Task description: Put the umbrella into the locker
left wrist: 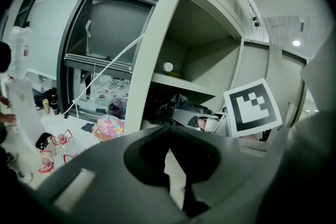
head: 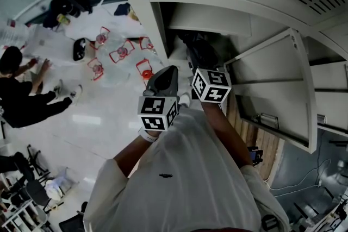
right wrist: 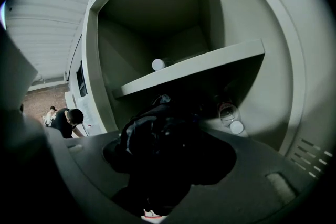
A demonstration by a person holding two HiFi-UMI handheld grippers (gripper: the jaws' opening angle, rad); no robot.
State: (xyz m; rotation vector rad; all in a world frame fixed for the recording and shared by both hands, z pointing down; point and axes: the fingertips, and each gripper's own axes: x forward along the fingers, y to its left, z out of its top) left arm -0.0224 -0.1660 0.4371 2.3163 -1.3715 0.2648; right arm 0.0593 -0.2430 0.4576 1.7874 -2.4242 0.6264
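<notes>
The right gripper is clamped on the black umbrella, whose fabric sits at the mouth of the lower compartment of the locker, under the shelf — the left gripper, jaws together on nothing, hovers beside it. Pushed deeper, loose folds could snag the shelf edge or topple the capped bottle inside.

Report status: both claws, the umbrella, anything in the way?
Left claw shut, empty. Right claw shut on black folded fabric umbrella, front end under shelf of grey metal locker. Clear plastic bottle lies beside it.
</notes>
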